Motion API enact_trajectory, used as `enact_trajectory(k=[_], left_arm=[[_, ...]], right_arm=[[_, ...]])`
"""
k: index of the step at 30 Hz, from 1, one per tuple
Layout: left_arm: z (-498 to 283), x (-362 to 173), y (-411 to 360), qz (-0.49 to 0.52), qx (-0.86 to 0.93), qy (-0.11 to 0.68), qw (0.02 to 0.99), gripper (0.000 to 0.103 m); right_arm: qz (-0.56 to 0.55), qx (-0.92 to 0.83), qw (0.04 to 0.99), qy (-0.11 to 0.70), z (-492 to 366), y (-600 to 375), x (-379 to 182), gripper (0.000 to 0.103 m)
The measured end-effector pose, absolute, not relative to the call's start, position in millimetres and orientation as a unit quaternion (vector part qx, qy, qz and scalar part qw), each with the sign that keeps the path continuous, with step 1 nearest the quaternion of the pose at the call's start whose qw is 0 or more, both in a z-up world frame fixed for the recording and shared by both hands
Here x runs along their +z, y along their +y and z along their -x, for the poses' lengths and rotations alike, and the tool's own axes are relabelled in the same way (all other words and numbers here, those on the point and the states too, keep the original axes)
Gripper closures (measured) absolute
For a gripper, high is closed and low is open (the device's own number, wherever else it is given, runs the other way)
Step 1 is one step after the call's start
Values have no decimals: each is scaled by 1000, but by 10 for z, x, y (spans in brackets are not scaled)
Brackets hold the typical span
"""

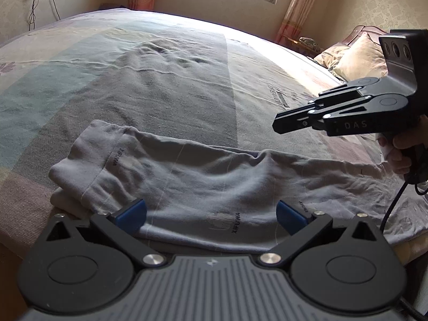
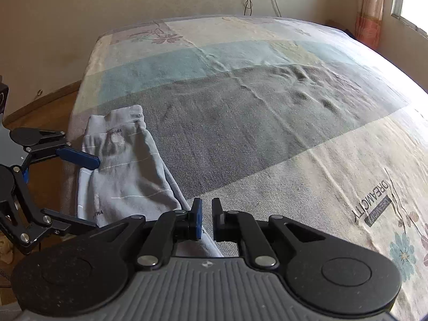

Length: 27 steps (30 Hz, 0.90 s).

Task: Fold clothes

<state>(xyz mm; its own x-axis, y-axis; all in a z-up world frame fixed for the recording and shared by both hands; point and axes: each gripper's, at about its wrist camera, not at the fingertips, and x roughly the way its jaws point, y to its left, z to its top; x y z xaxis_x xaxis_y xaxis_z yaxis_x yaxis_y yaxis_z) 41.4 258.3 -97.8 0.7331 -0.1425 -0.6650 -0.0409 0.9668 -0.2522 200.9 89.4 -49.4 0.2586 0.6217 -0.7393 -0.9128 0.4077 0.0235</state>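
**Grey garment half folded at the bed's near edge**

Left wrist view: the grey garment (image 1: 187,182) lies stretched along the near edge of the bed (image 1: 165,85), its folded, layered end at the left of the picture and its rumpled end at the right. The left gripper (image 1: 211,215) hangs over the garment's near hem with its blue-padded fingers (image 1: 133,212) spread wide, nothing between them. Above the garment's rumpled end the right gripper (image 1: 283,124) hovers, held in a hand (image 1: 398,152), its fingers drawn nearly together; they grip no cloth. Beyond that end of the garment a pillow (image 1: 355,58) lies by the headboard.

Right wrist view: the right gripper (image 2: 206,218) shows a narrow gap between its fingers, empty, just above the garment's (image 2: 128,171) nearest strip. Left of the garment, the left gripper (image 2: 88,192) reaches in with jaws apart, its upper blue pad (image 2: 79,157) at the garment's edge.
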Motion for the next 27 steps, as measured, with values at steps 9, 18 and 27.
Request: enact_trajectory(k=[9, 18, 27], left_arm=[[-651, -945, 2595, 129, -62, 349, 926, 1], [-676, -903, 2570, 120, -57, 357, 925, 1], [-1168, -1031, 2559, 232, -143, 351, 896, 1]], right_arm=[[182, 429, 784, 410, -1657, 171, -725, 90], [131, 403, 814, 398, -1368, -53, -723, 76], [121, 385, 819, 407, -1144, -18, -891, 70]])
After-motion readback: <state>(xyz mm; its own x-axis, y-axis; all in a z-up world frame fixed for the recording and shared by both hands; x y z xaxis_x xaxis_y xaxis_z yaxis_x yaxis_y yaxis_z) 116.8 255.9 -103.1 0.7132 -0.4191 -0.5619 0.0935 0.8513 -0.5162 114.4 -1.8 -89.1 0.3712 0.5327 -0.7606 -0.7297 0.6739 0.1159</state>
